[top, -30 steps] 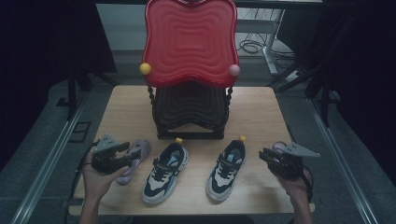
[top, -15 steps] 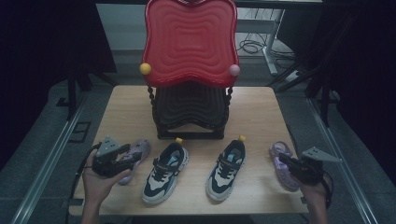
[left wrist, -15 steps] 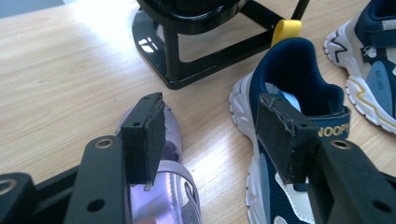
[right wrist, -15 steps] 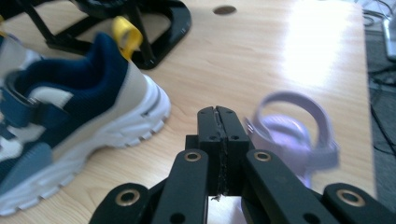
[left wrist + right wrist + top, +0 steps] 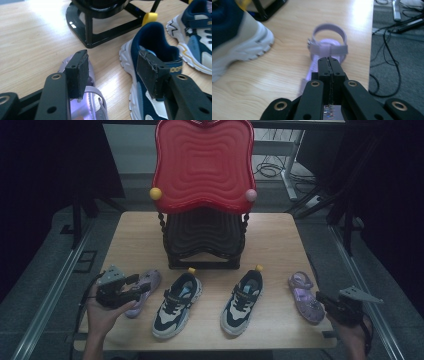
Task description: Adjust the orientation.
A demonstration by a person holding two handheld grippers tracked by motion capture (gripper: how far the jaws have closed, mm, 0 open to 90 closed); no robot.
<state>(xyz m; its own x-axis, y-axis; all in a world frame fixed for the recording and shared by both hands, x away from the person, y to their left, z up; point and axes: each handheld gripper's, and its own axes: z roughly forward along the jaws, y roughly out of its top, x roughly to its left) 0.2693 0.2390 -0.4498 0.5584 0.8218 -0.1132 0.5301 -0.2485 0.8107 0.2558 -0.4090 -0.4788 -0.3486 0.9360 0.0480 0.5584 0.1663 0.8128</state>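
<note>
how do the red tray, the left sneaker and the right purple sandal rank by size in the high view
1. red tray, by far the largest
2. left sneaker
3. right purple sandal, smallest

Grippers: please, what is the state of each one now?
Left gripper: open, holding nothing, above the left purple sandal.
Right gripper: shut, apparently pinching the right purple sandal.

Lilac sandals (image 5: 306, 296), navy-white sneakers (image 5: 177, 305), red tray (image 5: 202, 165).

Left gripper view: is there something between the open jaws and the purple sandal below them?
Nothing visible stands between them. The left gripper has its jaws open just above the purple sandal. The blue and white sneaker lies close beside the sandal, under the other jaw, so it may crowd the grip.
</note>
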